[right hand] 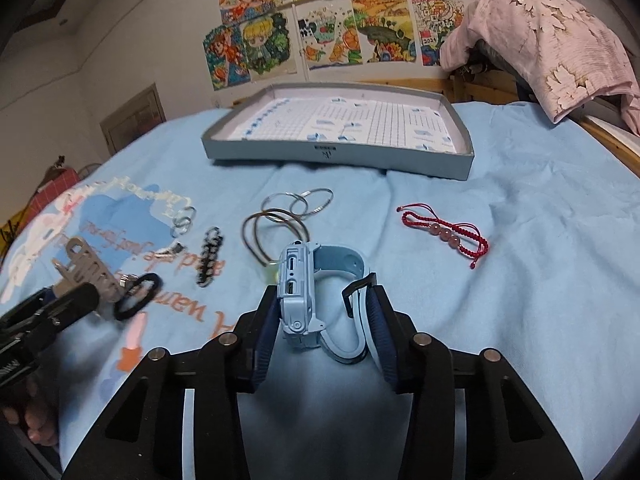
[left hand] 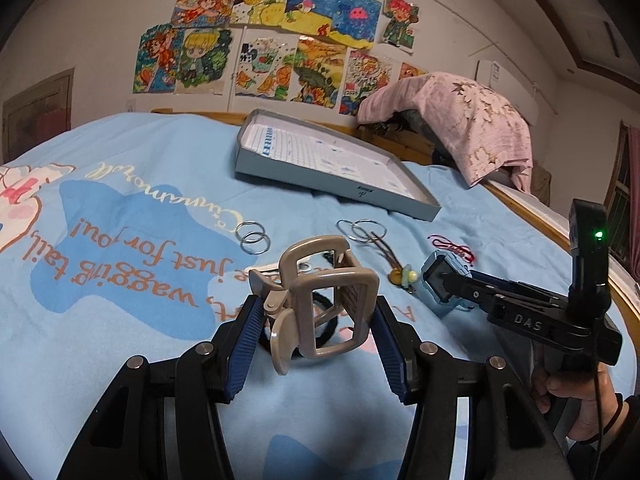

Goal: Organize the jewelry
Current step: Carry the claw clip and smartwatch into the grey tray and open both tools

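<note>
Bed under a light blue cartoon-print sheet (right hand: 500, 208), kids' drawings (left hand: 280, 40) on the wall. My left tool (left hand: 316, 316) clamps a beige plastic hair claw (left hand: 320, 300); my right tool (right hand: 326, 312) grips a pale-blue rubbery watch (right hand: 308, 296), both just above the sheet. Grey cardboard tray (right hand: 340, 156) beyond.

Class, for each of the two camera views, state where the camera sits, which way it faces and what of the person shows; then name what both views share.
Left wrist view: sits behind the left claw, facing along the bed toward the wall drawings; it grips the beige hair clip; the right claw and hand show at right.
Right wrist view: sits behind the right claw, facing the same wall; it grips the blue watch; the left claw shows at left.
Shared: grey tray, metal rings, black hair tie.
</note>
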